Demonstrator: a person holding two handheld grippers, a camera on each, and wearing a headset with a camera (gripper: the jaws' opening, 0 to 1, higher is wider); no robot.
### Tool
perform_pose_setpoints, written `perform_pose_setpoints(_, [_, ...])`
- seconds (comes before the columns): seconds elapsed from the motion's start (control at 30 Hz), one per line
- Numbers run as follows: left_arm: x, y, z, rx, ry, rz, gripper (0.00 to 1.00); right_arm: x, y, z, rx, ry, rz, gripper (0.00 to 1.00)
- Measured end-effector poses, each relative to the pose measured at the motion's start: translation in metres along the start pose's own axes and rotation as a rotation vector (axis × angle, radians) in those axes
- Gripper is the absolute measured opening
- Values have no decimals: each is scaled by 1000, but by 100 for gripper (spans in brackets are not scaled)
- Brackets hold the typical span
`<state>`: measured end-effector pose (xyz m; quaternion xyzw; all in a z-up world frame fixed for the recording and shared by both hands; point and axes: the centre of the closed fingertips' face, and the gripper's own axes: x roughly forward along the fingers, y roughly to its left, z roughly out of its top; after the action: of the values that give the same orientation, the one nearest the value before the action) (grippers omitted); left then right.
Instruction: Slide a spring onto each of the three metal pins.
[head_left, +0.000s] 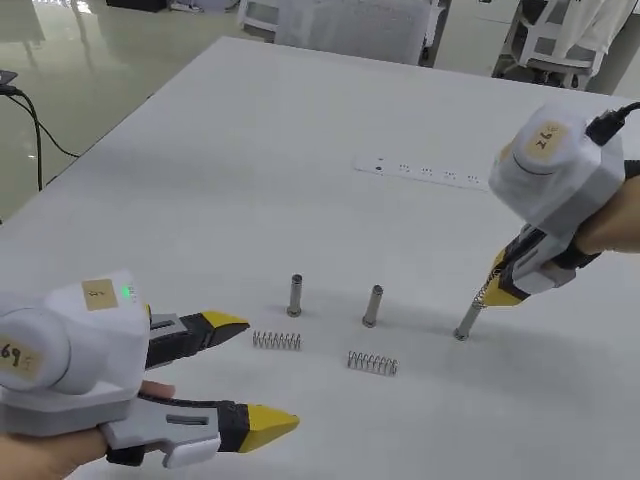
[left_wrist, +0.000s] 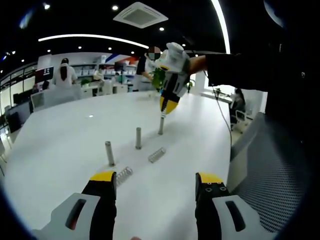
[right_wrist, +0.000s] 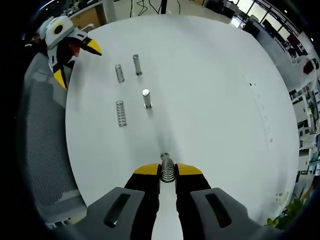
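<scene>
Three upright metal pins stand in a row on the white table: left pin (head_left: 295, 295), middle pin (head_left: 372, 305), right pin (head_left: 466, 322). My right gripper (head_left: 500, 287) is shut on a spring (right_wrist: 168, 173) and holds it tilted right at the top of the right pin (right_wrist: 165, 157). Whether the coil sits over the pin tip I cannot tell. Two loose springs (head_left: 277, 340) (head_left: 372, 363) lie flat in front of the left and middle pins. My left gripper (head_left: 250, 372) hovers open near the table's front edge, short of the springs, with nothing between its fingers (left_wrist: 102, 176).
A white power strip (head_left: 425, 172) lies flat beyond the pins. Office chairs (head_left: 560, 40) stand past the table's far edge. The front table edge (left_wrist: 235, 150) runs close on the right in the left gripper view.
</scene>
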<state>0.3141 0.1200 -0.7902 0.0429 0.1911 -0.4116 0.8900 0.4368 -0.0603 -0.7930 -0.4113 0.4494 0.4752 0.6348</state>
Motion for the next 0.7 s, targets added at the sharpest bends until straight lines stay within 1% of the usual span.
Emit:
perform_pose_setpoints(0.37, [1, -1, -1, 0, 6, 2, 58, 7, -1, -2, 0, 10, 14, 8])
perform_pose_setpoints(0.7, [1, -1, -1, 2, 12, 2, 58, 22, 0, -5, 10, 26, 28, 8])
